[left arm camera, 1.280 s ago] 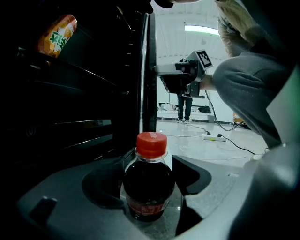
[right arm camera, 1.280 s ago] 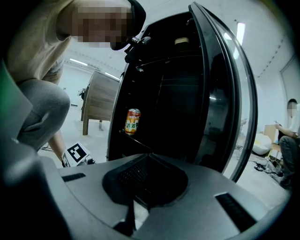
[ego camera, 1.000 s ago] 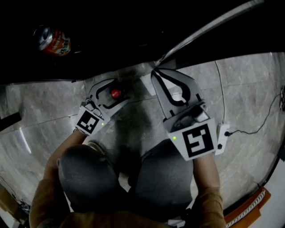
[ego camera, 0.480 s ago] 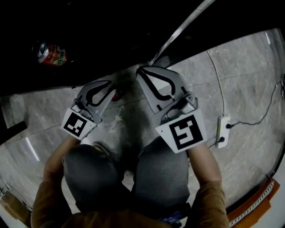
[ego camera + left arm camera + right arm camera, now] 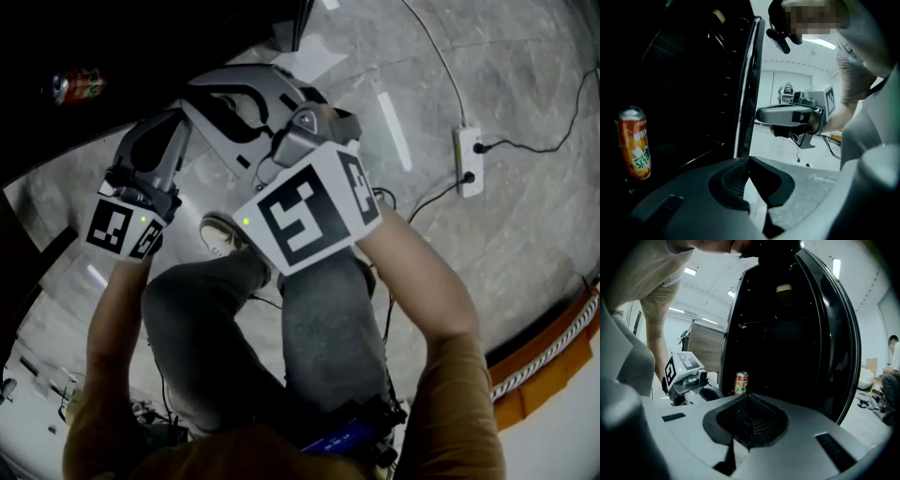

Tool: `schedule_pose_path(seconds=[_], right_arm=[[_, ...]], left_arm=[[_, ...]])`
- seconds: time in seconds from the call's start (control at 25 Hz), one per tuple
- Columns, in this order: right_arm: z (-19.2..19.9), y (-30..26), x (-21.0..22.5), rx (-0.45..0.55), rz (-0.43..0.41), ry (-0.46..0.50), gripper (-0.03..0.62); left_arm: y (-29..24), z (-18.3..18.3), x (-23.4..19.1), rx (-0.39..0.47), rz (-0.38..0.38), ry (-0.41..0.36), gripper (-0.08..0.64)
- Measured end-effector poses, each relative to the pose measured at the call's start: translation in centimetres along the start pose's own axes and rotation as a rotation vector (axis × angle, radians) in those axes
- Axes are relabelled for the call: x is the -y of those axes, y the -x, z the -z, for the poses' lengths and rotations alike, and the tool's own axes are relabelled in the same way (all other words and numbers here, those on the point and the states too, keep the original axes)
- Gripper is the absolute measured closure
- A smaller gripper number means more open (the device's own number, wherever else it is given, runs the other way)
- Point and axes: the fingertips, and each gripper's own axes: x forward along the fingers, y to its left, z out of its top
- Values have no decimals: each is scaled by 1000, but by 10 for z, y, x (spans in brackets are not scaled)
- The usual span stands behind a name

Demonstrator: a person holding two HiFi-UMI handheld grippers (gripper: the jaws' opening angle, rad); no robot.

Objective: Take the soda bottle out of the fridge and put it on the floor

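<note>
No soda bottle shows in any current view. My left gripper (image 5: 169, 127) hangs in front of the open dark fridge (image 5: 787, 333). Its jaws have just been closing and now meet with nothing between them (image 5: 749, 160). Just right of it and nearer the camera is my right gripper (image 5: 202, 94), its ribbed pads (image 5: 754, 420) pressed together and empty. Each gripper shows in the other's view: the right gripper (image 5: 787, 115), the left gripper (image 5: 686, 376). An orange drink can (image 5: 633, 143) (image 5: 741, 382) (image 5: 75, 86) stands upright on the fridge's bottom shelf.
The fridge door edge (image 5: 747, 89) stands open between the grippers and the room. A pale-capped thing (image 5: 784, 289) sits on an upper shelf. A white power strip (image 5: 466, 159) with cables lies on the marble floor. My shoe (image 5: 220, 234) and knees are below the grippers. A person (image 5: 893, 366) sits far right.
The left jaws were open around a red-capped bottle on the floor; they have shut empty. Both grippers have risen away from the floor, and the bottle is out of sight.
</note>
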Motion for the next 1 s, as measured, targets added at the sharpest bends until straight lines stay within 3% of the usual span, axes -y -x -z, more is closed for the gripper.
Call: schedule_pose_path(seconds=[0.44, 1.0], right_arm=[[-92, 85, -20, -125, 30, -17, 591], [-242, 137, -37, -140, 54, -30, 591]], left_arm=[[62, -125, 55, 5, -41, 19, 558], [169, -246, 99, -4, -101, 79, 558]])
